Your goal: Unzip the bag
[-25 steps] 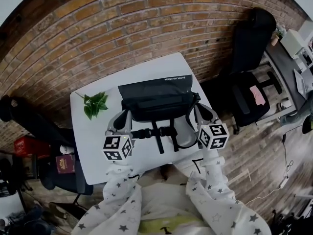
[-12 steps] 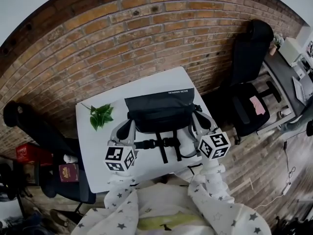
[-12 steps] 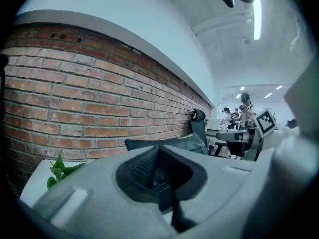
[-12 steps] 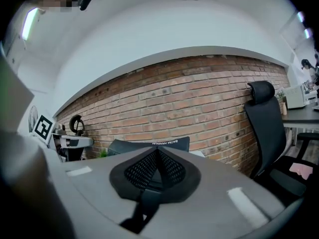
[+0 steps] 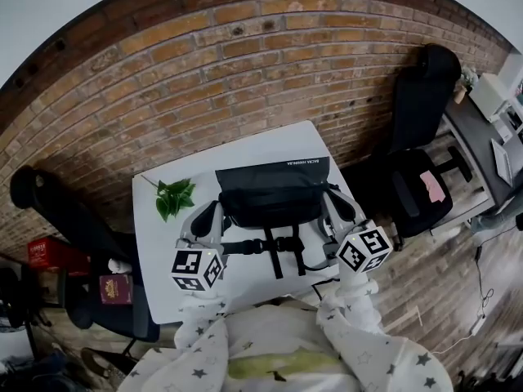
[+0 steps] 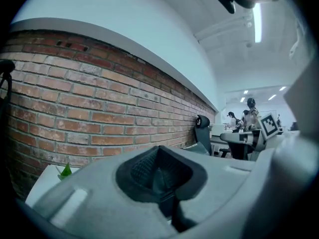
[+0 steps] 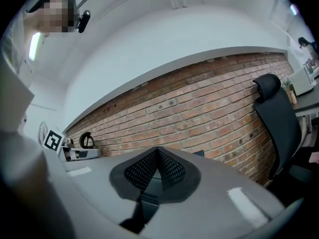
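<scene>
My white bench (image 5: 155, 227) is pushed up to a brick wall (image 5: 204, 80), with a green leafy sprig (image 5: 174, 197) lying near its left edge. There's a black office chair (image 5: 413, 166) on my right with something pink (image 5: 431, 185) on its seat, and a maroon booklet (image 5: 113, 288) low on my left.

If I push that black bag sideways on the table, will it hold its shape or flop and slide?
Probably soft: the bag looks like fabric, so it may buckle rather than move as one block. It likely slides easily on the smooth white table. Its loose straps would probably trail behind.
</scene>
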